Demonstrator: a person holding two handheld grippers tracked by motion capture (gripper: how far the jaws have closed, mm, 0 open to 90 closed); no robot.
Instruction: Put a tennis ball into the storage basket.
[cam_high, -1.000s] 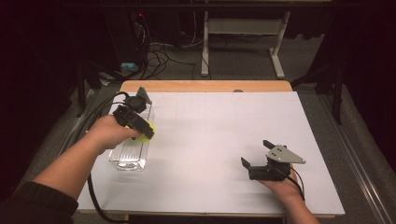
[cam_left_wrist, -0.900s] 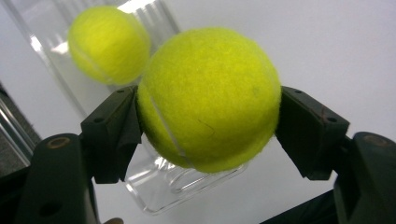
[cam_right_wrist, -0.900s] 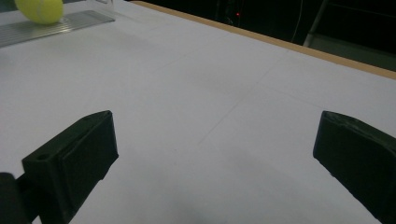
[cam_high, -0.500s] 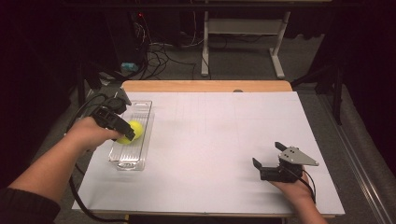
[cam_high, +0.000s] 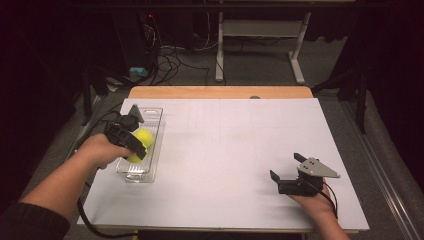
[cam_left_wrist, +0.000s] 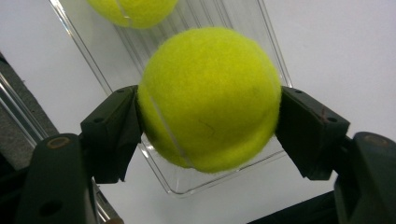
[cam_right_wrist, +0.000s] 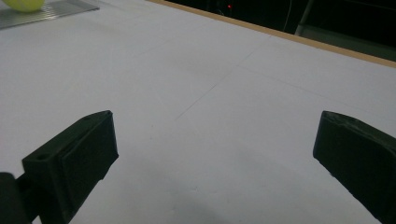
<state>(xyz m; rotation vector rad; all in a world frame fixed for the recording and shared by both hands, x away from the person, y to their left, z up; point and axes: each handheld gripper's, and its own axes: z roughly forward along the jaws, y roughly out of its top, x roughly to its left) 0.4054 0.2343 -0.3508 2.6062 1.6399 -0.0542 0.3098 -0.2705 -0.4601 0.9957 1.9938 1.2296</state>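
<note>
Two tennis balls are at the clear tray (cam_high: 151, 150) on the left of the desk (cam_high: 235, 145): the left hand-held gripper (cam_left_wrist: 210, 121) is clamped on one tennis ball (cam_left_wrist: 210, 98) above it, and the second ball (cam_left_wrist: 133, 10) lies inside. To do the step well, I judge the ball should be kept over the tray's middle, clear of the second ball. At the right, the right hand-held gripper (cam_right_wrist: 215, 158) rests with jaws apart, holding nothing.

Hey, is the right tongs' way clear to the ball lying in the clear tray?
Probably yes: the right tongs are open and bare table lies between, though the left tongs, holding another ball, crowd the tray.
</note>
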